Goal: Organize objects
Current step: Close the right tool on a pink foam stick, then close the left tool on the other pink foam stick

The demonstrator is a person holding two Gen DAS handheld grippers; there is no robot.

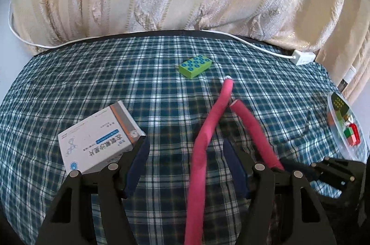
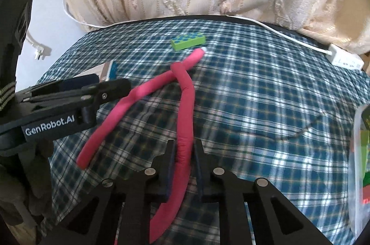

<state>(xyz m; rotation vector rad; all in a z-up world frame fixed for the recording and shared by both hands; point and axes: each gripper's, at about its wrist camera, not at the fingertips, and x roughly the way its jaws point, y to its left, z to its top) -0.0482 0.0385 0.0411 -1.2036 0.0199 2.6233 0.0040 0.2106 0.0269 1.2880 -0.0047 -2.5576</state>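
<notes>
The right gripper (image 2: 182, 152) is clamped on the pink foam rod (image 2: 185, 106) — its long axis runs up-frame; the left gripper (image 1: 185, 152), open, straddles the rod's other leg.

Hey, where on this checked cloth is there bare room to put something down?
Free: the right stretch of the checked cloth, between the pink foam rods, the white power strip and the clear tub. Also the far left, behind the medicine box. Crowded: the middle, around the rods, green brick and both grippers.
</notes>
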